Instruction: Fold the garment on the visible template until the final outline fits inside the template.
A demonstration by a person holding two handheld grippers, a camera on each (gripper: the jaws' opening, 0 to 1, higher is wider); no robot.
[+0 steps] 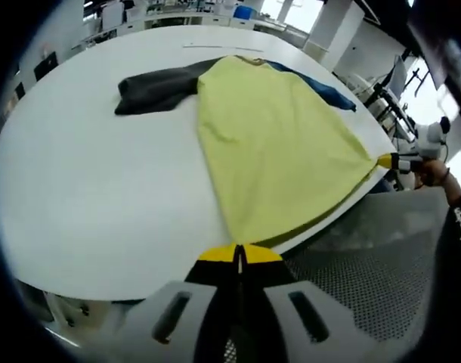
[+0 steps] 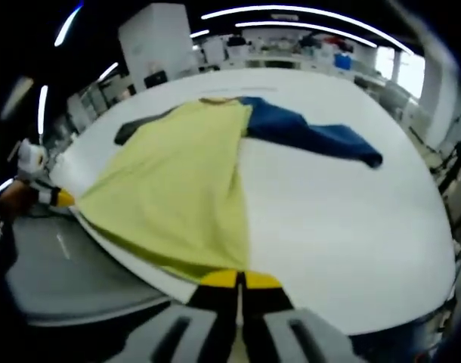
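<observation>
**Both claws pinch the shirt hem at the bench's near edge**

The shirt (image 1: 276,144) — yellow-green body, a dark grey sleeve (image 1: 155,89) on the left and a blue sleeve (image 2: 314,136) on the right — lies spread on the white bench (image 1: 102,197), collar at the far end. Its hem is drawn to the near edge. The left claw (image 1: 239,253) is pressed together on the near left hem corner; the right claw (image 2: 239,278) is pressed together on the near right corner. Beyond the bench — shelves and desks of a lab.
</observation>
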